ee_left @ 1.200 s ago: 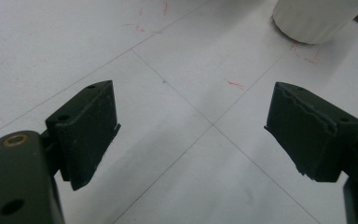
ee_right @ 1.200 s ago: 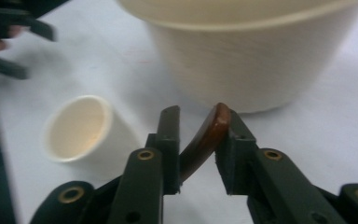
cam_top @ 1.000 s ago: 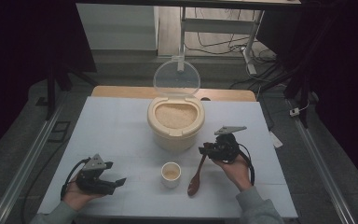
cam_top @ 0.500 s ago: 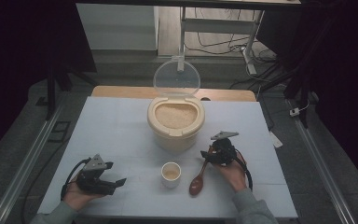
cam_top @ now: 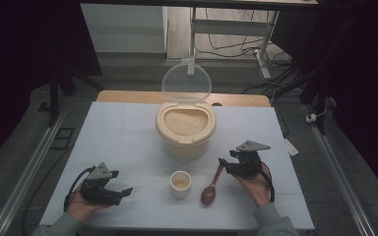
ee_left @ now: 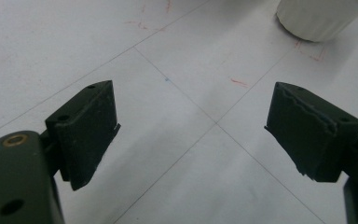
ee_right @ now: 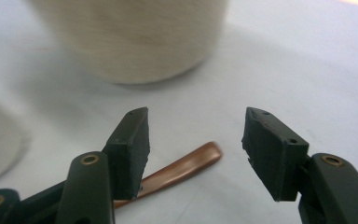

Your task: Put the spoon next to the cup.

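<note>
A brown wooden spoon [cam_top: 211, 186] lies on the white table, its bowl toward the front and its handle pointing at my right gripper [cam_top: 225, 166]. In the right gripper view the handle's end [ee_right: 186, 165] rests on the table low between the jaws of my right gripper [ee_right: 196, 121]. Those jaws have just been opening, and the pads stand apart from the handle. A small white cup [cam_top: 180, 183] stands left of the spoon. My left gripper [cam_top: 125, 191] sits open at the front left, nothing between its jaws [ee_left: 191, 126].
A cream rice container [cam_top: 184, 130] with its clear lid [cam_top: 187, 81] raised stands mid-table, close ahead of the right gripper [ee_right: 130, 37]. The cup [ee_left: 319, 16] is beyond the left jaws. The table's front edge runs just below both hands.
The right gripper has let go of the spoon handle and drawn off to the right, jaws spread. The spoon now lies free on the table. The left hand has stayed put.
</note>
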Demonstrator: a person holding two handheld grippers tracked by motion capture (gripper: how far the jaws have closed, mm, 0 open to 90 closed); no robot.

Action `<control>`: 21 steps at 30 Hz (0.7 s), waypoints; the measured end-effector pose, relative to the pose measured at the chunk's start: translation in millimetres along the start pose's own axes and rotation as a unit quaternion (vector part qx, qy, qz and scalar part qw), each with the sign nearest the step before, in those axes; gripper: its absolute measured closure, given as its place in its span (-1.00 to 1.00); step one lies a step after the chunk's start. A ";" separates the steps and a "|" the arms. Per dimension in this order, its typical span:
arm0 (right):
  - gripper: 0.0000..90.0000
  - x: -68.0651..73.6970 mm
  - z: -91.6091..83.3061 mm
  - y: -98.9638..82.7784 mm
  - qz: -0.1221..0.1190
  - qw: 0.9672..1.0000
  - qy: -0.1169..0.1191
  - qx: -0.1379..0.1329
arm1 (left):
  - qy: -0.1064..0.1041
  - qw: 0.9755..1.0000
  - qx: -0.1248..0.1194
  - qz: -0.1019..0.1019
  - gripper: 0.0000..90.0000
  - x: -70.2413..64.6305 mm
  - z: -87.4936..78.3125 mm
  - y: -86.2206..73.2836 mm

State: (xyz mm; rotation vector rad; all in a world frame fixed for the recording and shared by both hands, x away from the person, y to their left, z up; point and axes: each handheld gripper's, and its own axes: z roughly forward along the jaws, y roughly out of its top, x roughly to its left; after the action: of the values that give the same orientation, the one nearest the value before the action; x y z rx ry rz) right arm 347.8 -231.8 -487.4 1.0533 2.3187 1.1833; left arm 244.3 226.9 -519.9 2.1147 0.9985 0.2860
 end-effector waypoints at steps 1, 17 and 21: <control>-0.07 1.3 -5.3 -2.1 -0.006 1.000 0.007 -0.007 | 0.000 1.000 -0.001 0.000 -0.64 0.0 -0.2 0.1; -0.08 -5.4 -73.1 -43.2 -0.052 0.996 0.042 -0.054 | 0.011 1.000 -0.015 -0.001 -0.65 -0.2 -2.5 1.1; -0.08 -7.1 -75.1 -48.6 -0.055 0.997 0.038 -0.048 | 0.014 1.000 -0.018 -0.001 -0.65 0.1 -3.5 1.0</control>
State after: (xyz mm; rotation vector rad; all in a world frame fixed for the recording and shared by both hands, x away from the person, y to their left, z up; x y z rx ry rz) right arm 286.6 -297.1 -481.4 0.8494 2.3186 1.2976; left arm 243.2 228.4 -516.9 2.0818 1.0052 0.3307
